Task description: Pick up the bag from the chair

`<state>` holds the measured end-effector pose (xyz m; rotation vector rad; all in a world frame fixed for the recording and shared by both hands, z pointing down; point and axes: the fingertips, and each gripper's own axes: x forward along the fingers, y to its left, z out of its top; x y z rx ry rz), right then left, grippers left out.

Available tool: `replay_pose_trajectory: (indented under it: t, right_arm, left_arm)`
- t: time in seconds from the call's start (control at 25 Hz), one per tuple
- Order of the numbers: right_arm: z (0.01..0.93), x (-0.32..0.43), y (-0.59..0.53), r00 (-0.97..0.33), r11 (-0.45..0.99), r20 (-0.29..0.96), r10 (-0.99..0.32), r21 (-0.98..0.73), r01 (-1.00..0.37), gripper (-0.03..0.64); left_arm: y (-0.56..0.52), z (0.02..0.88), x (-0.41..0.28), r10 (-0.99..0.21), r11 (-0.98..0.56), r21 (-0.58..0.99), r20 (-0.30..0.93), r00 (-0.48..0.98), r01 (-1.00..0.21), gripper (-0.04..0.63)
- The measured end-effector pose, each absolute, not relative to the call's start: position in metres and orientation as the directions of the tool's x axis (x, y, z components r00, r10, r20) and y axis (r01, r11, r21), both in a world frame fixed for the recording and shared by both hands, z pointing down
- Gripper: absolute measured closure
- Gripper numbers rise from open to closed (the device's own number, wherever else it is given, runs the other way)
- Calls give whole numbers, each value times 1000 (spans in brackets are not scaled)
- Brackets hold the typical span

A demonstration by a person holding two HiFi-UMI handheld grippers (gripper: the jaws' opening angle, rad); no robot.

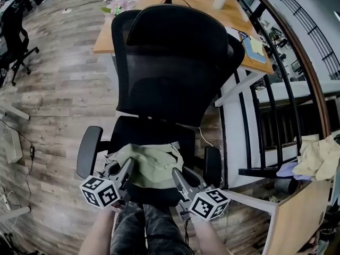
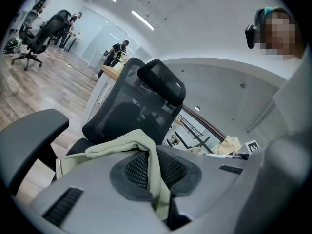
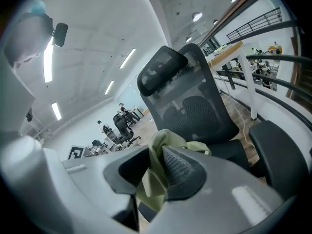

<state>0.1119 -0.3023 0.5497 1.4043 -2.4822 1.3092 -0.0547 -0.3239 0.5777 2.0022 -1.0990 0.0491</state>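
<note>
The left gripper is clamped tight on a thin fold of the pale green bag and the right gripper grips a thicker bunch, holding the bag over the front of the black chair's seat.

Two handheld tools with pale grey plastic bodies: the left gripper and the right gripper. Each carries a white cube printed with black square markers, the left cube and the right cube. Up close, the smooth grey jaws have dark, dimpled pads and dark slots. The person wears dark mottled trousers.
</note>
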Motion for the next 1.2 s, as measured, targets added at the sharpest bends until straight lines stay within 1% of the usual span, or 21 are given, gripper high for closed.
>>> replay_pose_trajectory:
  t: [0.44,1.2]
  right_arm:
    - [505,103,-298,-606,294,332,-723,-646,-705,522]
    - [424,99,-295,-609,366,210,-765,-636,-679,523]
  left_arm:
    - [-318,533,-63,-694,-308,625,368,618,-718,580]
    - [-320,451,-71,-714,-403,585,280,641,-704,580]
